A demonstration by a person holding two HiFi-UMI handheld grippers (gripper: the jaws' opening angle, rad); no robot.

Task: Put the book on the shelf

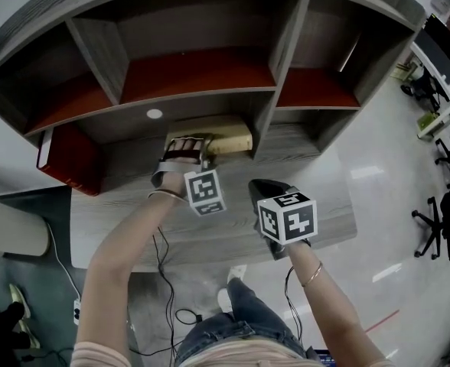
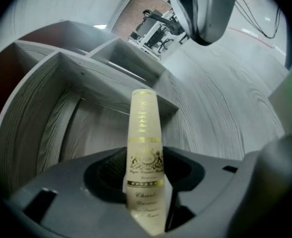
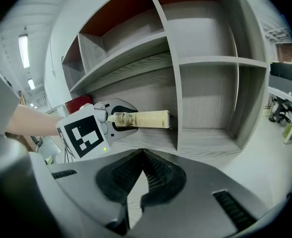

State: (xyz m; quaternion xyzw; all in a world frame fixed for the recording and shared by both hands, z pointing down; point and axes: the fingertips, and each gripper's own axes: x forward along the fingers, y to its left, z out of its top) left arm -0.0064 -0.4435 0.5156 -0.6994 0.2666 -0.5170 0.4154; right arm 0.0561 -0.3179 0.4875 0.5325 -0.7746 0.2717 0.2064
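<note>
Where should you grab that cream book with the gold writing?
Its near end, pinching the flat covers across the thin side, coming from the open front of the shelf. The cream book is slim with its end facing outward; the left gripper grips it there.

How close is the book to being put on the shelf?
Nearly there. Done: the book is picked up and is at the shelf. In hand: the left claw grips it, with its far end inside a lower compartment, beside a divider. Left: push it in and let go. The right claw is shut and empty.
</note>
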